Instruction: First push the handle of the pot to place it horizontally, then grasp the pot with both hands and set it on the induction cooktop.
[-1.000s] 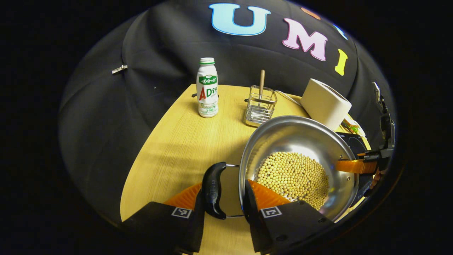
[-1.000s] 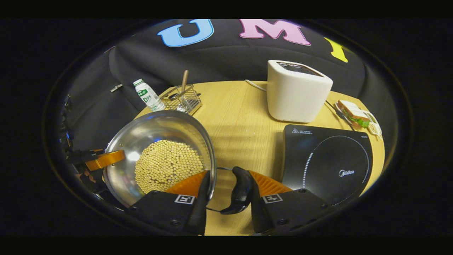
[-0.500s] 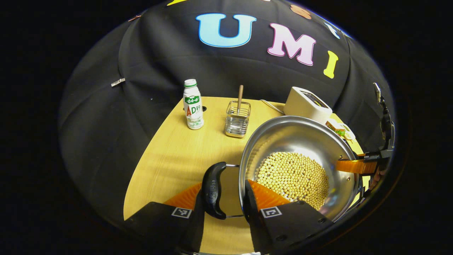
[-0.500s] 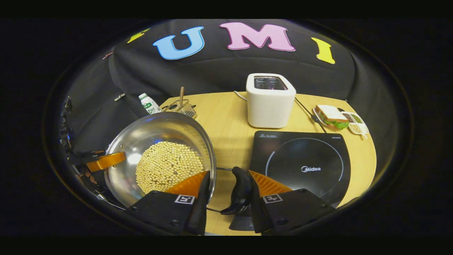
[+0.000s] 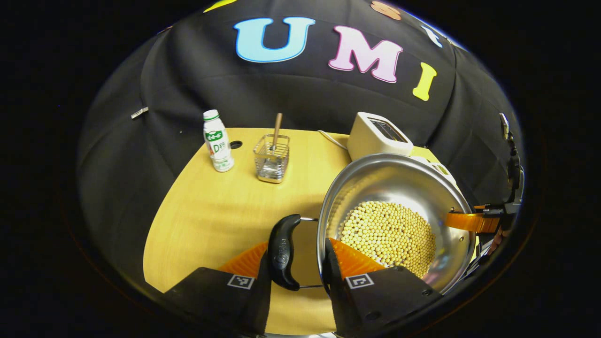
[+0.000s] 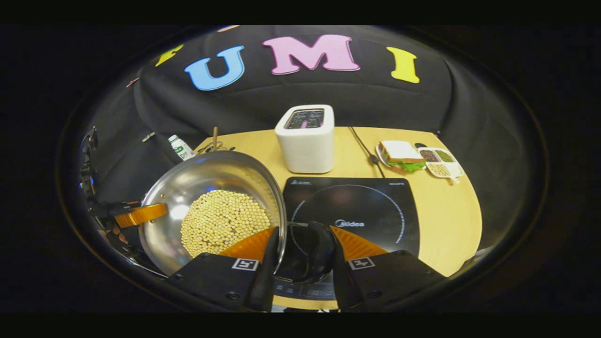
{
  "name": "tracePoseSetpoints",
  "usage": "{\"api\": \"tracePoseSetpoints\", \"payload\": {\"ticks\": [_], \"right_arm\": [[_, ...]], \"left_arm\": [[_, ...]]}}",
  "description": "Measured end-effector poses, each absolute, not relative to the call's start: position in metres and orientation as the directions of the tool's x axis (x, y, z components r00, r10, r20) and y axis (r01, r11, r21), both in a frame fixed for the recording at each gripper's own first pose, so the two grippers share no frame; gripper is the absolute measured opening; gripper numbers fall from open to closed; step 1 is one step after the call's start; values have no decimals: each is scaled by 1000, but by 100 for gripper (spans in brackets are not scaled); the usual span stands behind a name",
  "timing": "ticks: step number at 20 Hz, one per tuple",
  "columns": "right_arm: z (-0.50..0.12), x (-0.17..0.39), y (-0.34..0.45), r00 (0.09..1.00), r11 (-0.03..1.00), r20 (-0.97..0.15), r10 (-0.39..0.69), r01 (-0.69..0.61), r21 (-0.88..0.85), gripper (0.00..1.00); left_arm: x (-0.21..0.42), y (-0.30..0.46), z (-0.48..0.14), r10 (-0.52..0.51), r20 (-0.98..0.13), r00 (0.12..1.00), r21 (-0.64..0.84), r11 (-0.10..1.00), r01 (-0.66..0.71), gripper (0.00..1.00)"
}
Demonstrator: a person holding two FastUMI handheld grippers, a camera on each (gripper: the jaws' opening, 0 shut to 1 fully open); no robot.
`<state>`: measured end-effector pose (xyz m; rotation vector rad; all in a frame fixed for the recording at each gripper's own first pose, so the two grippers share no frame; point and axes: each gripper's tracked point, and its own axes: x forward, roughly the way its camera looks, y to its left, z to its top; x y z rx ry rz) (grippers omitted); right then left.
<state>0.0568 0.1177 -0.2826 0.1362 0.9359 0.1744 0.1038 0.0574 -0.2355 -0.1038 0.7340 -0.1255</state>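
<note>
Steel pot (image 5: pixel 375 188) (round, bean-filled)

A light wooden desk (image 6: pixel 441 211) with a rounded edge stands against a black cloth wall (image 6: pixel 300 101) that curves around its far side, and warm light falls on the wood with soft shadow bands across it. Taking the white toaster (image 6: pixel 306 138) at the back of the desk as landmark, a small bottle (image 5: pixel 217 141) and a wire utensil holder (image 5: pixel 272 157) stand to its left. A plate with a sandwich (image 6: pixel 399 156) and a small divided dish (image 6: pixel 439 162) lie to its right.
</note>
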Motion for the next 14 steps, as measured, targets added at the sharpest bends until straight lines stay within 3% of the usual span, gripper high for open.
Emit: {"api": "tracePoseSetpoints", "payload": {"ticks": [11,12,14], "right_arm": [[-301,62,3,568,983,-807,158,-18,180,54],[-303,64,-5,567,984,-809,154,-11,179,58],[-308,67,-21,567,984,-810,148,-2,179,53]], "left_arm": [[126,-60,-242,-203,-685,700,-148,979,139,56],[128,-69,-243,-207,-686,697,-149,978,143,56],[133,-86,-245,-213,-688,694,-149,977,152,56]]}}
